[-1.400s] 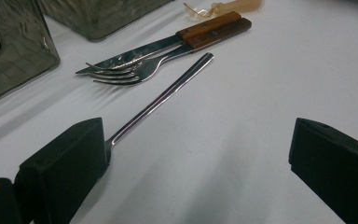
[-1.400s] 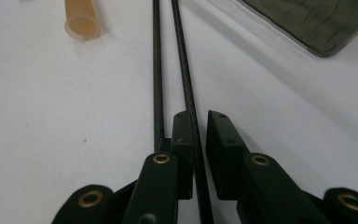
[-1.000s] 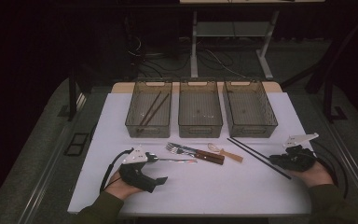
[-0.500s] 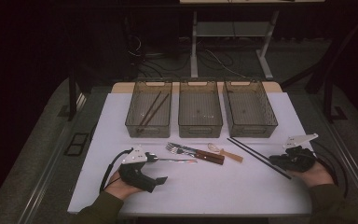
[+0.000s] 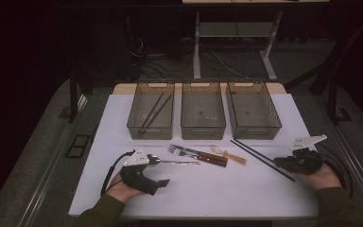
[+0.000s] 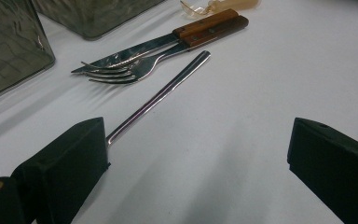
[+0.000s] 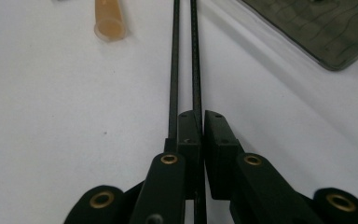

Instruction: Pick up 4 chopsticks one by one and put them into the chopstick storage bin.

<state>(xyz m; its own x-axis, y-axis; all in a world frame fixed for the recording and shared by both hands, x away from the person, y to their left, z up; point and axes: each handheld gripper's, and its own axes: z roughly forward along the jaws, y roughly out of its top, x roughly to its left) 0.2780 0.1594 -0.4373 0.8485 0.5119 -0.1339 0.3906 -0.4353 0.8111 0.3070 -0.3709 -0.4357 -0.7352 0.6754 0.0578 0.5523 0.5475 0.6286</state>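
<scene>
My left gripper [image 5: 157, 173] [image 6: 198, 140] rests open on the white table, jaws wide apart with nothing between them. A steel spoon [image 5: 172, 162] [image 6: 161, 93] lies with its handle running past the left jaw. Beyond it a fork [image 6: 116, 74] and a knife [image 5: 203, 156] [image 6: 168, 42] with wooden handles lie side by side. My right gripper [image 5: 280, 163] [image 7: 201, 119] is shut on one of two black chopsticks [image 5: 257, 156] [image 7: 195, 56]. The other chopstick [image 7: 174, 70] lies just left of the jaws.
Three smoky plastic bins stand in a row at the back: left bin [image 5: 133, 124] holding chopsticks, middle bin [image 5: 203, 127], right bin [image 5: 255, 128]. An amber plastic spoon [image 5: 227, 154] [image 7: 108, 21] lies between knife and chopsticks. The white table sheet [image 5: 208, 198] ends near my hands.
</scene>
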